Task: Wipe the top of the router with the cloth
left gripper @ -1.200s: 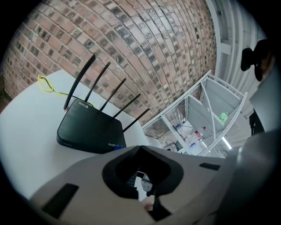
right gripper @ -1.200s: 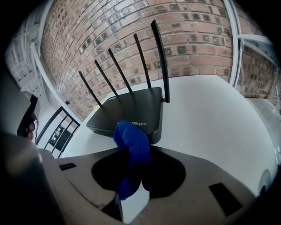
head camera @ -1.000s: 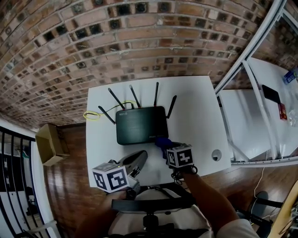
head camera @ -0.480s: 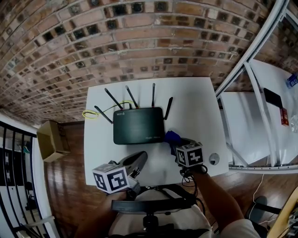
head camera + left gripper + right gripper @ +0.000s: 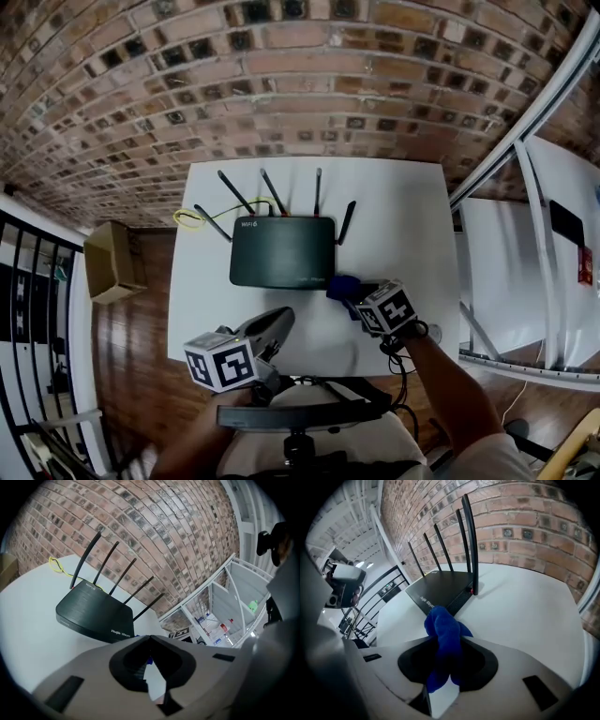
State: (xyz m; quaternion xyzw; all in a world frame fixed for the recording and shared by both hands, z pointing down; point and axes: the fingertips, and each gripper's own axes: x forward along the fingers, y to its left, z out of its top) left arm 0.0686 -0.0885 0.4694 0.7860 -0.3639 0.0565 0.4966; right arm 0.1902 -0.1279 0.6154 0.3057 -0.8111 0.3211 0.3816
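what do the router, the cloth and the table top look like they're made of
The router looks like hard dark plastic, semi-matte, its top finely ribbed with a soft sheen. The cloth is fuzzy blue fabric, probably microfibre, bunched in soft folds. The table top is smooth matte white, laminate or painted board; I can't tell which.

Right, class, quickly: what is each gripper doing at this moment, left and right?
Left gripper: shut, holding nothing.
Right gripper: shut on the blue cloth.
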